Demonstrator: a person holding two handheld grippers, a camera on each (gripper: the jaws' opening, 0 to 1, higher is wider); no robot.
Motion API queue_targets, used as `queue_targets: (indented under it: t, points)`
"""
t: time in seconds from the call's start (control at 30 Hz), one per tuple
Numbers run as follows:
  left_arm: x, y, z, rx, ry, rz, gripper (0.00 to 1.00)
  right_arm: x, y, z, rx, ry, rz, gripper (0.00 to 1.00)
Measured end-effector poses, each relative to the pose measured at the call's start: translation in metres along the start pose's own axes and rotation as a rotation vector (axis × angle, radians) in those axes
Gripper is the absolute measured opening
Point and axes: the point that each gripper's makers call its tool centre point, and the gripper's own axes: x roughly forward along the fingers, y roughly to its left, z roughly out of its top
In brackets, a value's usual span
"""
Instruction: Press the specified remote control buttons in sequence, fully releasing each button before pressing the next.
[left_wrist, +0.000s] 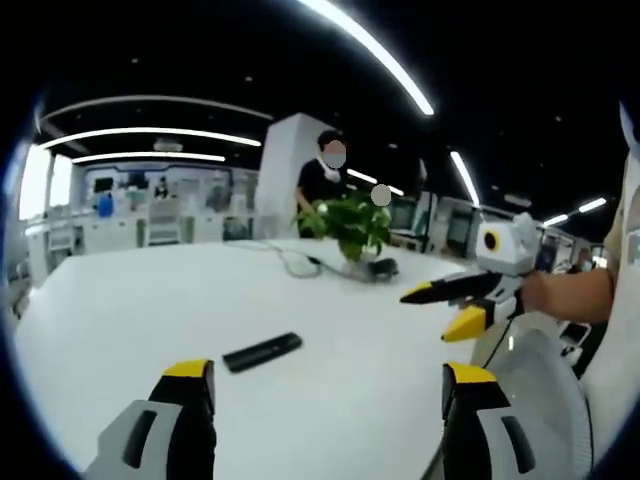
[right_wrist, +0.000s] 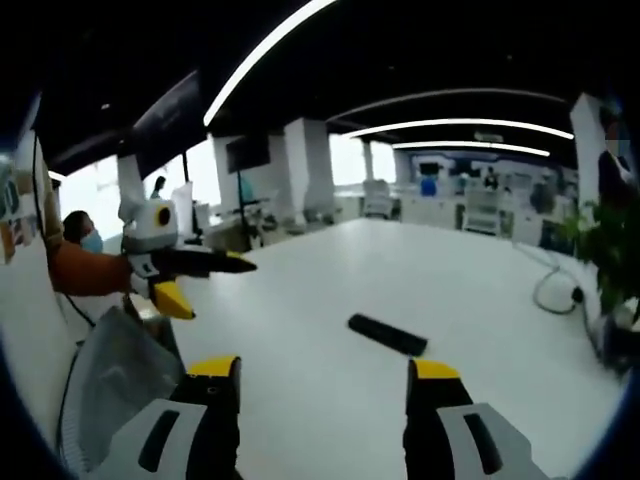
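Black remote control (left_wrist: 262, 351) lies flat on white tabletop (left_wrist: 150, 310), alone near its middle, well apart from both grippers. Left gripper (left_wrist: 327, 385) held above tabletop edge, jaws spread wide, nothing between them. Right gripper (right_wrist: 323, 380) likewise spread, empty, remote control (right_wrist: 387, 335) ahead of it. Potted plant (left_wrist: 352, 226) at far side of tabletop, cable (left_wrist: 295, 262) beside it. Person (left_wrist: 322, 180) stands behind plant.

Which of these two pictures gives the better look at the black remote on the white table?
Neither is much clearer. In the left gripper view the remote lies whole and unblocked between that hand-held gripper's open jaws, nearer its left jaw. In the right gripper view the remote is also whole, nearer the right jaw. Buttons are too small to read in both.
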Motion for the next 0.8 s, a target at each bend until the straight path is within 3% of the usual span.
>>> queue_targets:
  t: [0.8]
  points:
    - [0.018,0.031,0.027,0.012,-0.025,0.018,0.97,0.015,-0.036,0.031,-0.013,-0.041,-0.031,0.66]
